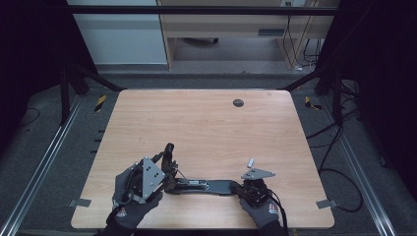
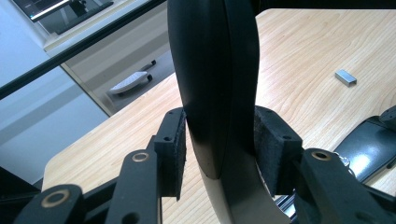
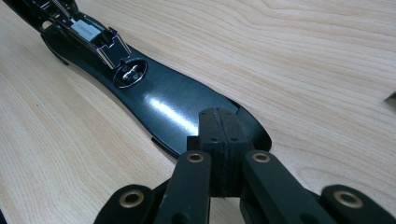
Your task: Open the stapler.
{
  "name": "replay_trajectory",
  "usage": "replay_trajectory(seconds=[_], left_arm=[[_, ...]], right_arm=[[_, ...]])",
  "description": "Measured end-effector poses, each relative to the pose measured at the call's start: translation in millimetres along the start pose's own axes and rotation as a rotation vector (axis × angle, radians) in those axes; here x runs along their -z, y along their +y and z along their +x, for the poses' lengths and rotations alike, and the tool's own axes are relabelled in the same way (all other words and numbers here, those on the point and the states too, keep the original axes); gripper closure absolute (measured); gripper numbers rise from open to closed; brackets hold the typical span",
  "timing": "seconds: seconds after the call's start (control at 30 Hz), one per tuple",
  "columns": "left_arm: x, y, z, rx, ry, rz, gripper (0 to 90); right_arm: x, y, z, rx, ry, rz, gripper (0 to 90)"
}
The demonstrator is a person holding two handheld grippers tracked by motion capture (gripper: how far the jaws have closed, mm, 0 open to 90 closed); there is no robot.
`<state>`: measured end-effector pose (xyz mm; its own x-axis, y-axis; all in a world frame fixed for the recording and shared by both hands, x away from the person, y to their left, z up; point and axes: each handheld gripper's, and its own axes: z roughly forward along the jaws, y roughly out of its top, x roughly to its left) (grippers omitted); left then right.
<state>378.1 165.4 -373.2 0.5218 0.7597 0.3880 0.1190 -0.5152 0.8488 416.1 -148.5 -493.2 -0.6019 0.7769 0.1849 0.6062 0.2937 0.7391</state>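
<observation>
High view: a wooden table with a black stapler lying open near its front edge, between two gloved hands.
Stapler base: the long glossy base lies flat on the wood, running left to right in the high view.
Stapler top arm: the black top arm is swung up from the base and stands nearly upright at the stapler's left end.
Magazine: the metal staple channel lies exposed along the base, seen far off in the right gripper view.
Left gripper: the left gripper sits in the left hand; in the left gripper view its two padded jaws press on either side of the raised top arm, so it is clamped on that arm.
Right gripper: the right gripper sits in the right hand at the base's right end; its jaws are together, pad against pad, with the tips resting down on the rounded end of the base.
Staple strip: a small silver strip of staples lies loose on the wood, apart from the stapler, just beyond the right gripper.
Table hole: a dark round grommet sits near the table's far edge, well apart from the stapler.
Surroundings: grey floor, cables and a pale cabinet lie beyond the table.
</observation>
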Motion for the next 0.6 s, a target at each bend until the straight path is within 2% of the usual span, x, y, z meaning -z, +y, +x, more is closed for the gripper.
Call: replay_trajectory(seconds=[0.6], left_arm=[[4.1,-5.7,7.0,0.037,-0.002,-0.012,56.1]], right_arm=[[0.2,0.4,0.4,0.001,-0.001,0.006,90.0]])
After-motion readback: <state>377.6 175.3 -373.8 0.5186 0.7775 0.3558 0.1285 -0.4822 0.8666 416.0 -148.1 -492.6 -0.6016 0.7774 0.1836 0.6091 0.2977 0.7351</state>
